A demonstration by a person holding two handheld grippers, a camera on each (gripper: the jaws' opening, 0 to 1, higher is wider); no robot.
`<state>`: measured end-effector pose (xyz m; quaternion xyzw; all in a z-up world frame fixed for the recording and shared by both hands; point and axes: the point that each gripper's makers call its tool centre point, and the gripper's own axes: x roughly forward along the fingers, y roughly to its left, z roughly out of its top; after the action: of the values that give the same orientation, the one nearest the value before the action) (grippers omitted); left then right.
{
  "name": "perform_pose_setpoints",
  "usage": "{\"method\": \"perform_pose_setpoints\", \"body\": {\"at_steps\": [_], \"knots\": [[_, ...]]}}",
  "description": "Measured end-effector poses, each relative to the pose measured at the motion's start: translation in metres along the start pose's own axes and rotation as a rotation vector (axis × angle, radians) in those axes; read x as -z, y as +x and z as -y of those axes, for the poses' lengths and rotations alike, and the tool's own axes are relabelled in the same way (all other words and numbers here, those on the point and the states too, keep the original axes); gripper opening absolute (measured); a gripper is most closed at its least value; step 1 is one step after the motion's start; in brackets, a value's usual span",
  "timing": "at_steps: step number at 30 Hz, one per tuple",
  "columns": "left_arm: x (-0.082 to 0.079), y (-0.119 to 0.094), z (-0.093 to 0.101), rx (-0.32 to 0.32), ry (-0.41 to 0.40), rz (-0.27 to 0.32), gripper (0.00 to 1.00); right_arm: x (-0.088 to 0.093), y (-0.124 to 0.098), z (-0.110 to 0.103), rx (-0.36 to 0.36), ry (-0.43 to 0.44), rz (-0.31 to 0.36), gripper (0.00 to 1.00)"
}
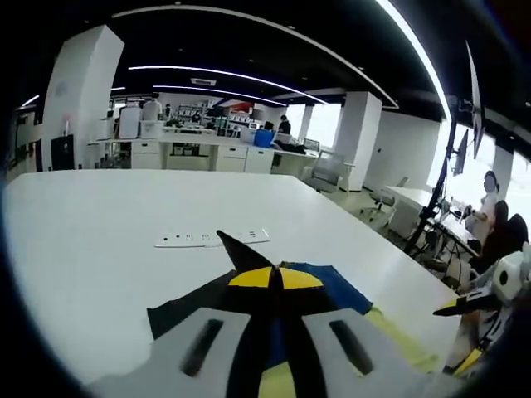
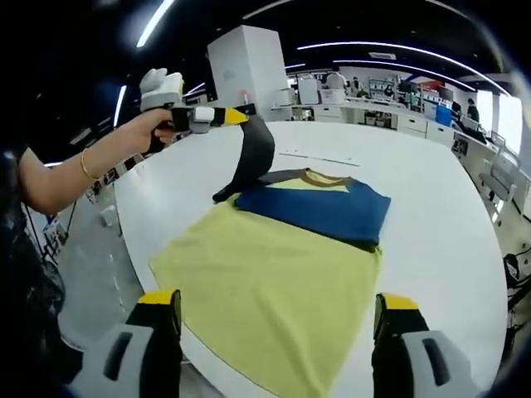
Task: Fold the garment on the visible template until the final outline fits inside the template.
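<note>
The left gripper (image 2: 236, 117) is pinching the garment's (image 2: 319, 207) dark sleeve (image 2: 253, 157), lifting it; the collar is pointing away from the right gripper (image 2: 278, 319), whose jaws are spread wide.

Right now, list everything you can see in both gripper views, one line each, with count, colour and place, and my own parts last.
Table: one, white, under everything.
Garment: one, blue body, dark sleeves, yellow collar trim, lying on the table; one dark sleeve lifted.
Template: one, yellow sheet, flat on the table, under the garment's near edge.
Flat strip: one, white, on the table beyond the garment.
Left gripper: one, yellow-tipped jaws shut on the lifted sleeve.
Right gripper: one, yellow-tipped jaws open, above the template's near edge.
Hand: one, holding the left gripper.
</note>
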<state>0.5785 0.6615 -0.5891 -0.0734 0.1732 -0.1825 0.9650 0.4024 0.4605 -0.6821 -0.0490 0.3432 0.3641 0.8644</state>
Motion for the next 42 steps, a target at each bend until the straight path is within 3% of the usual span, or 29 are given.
{"method": "perform_pose_setpoints", "body": {"at_steps": [24,32,42], "knots": [[0.032,0.048,0.086,0.185,0.064,-0.071,0.00,0.027,-0.002,0.014,0.021,0.088,-0.029,0.97],[0.045,0.057,0.109,0.225,0.092,-0.105,0.00,0.042,0.001,0.013,0.017,0.122,-0.054,0.97],[0.061,0.067,0.133,0.268,0.095,-0.137,0.00,0.046,0.003,0.012,0.013,0.135,-0.058,0.97]]}}
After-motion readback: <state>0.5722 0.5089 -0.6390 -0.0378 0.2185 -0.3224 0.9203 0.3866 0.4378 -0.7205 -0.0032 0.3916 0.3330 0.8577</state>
